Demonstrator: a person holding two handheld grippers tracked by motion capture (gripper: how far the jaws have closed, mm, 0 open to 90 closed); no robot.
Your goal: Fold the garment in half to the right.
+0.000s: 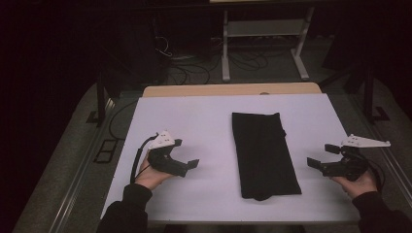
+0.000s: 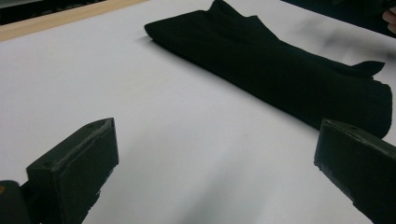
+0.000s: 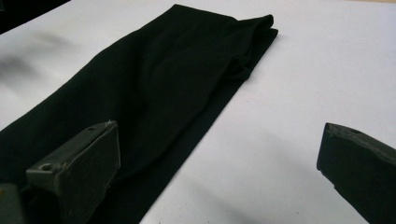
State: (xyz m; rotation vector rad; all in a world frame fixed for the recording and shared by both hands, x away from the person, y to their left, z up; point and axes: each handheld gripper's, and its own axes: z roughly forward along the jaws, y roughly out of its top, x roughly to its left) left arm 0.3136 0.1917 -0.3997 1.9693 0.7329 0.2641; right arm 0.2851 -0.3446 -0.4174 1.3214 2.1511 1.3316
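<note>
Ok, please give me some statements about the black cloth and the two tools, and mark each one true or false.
1. The black cloth lies folded into a long strip on the white table. True.
2. The left tool is shut on an edge of the cloth. False: its jaws stand open over bare table, apart from the cloth.
3. The right tool has open jaws and holds nothing. True.
4. The cloth lies to the left of both tools. False: in the high view it lies between them.
5. Both tools point inward, toward the cloth. True.
</note>
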